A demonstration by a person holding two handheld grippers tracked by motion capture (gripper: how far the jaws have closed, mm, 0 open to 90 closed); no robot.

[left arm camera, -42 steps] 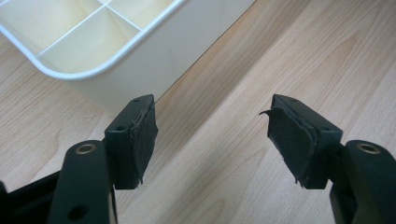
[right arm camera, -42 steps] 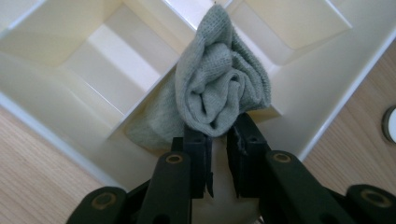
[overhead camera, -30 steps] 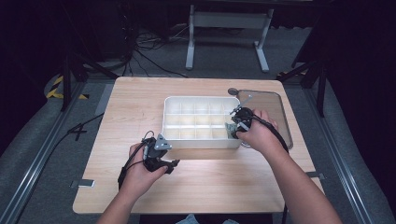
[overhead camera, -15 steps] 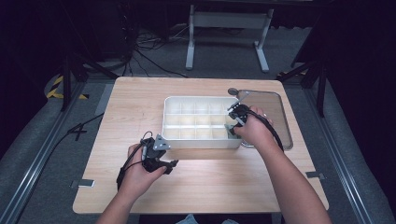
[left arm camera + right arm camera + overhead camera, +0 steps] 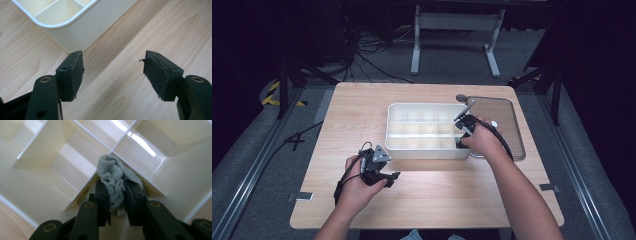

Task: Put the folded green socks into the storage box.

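Observation:
A white divided box [image 5: 427, 152] stands mid-table. My right gripper [image 5: 459, 141] reaches down into its near right corner compartment. In the right gripper view the right gripper [image 5: 117, 192] is shut on a crumpled pale green cloth [image 5: 111, 170], which bulges up between the pads against the dividers [image 5: 75, 135]. Its jaws have just been opening a little, with the cloth still pinched between them. My left gripper [image 5: 391, 179] rests low over the table in front of the box's near left corner. In the left gripper view the left gripper [image 5: 112, 72] stands open with nothing between its fingers, close to the box corner [image 5: 75, 32].
A clear flat lid [image 5: 499, 117] lies right of the box, touching it, with a small dark round part [image 5: 460, 98] at its far left corner. Bare wooden tabletop [image 5: 437, 200] stretches in front of the box. Dark floor, cables and a stand lie beyond the table.
My right hand has sunk and shifted toward the near right compartment of the box, and its jaws have closed in on the cloth. The left hand has stayed still.

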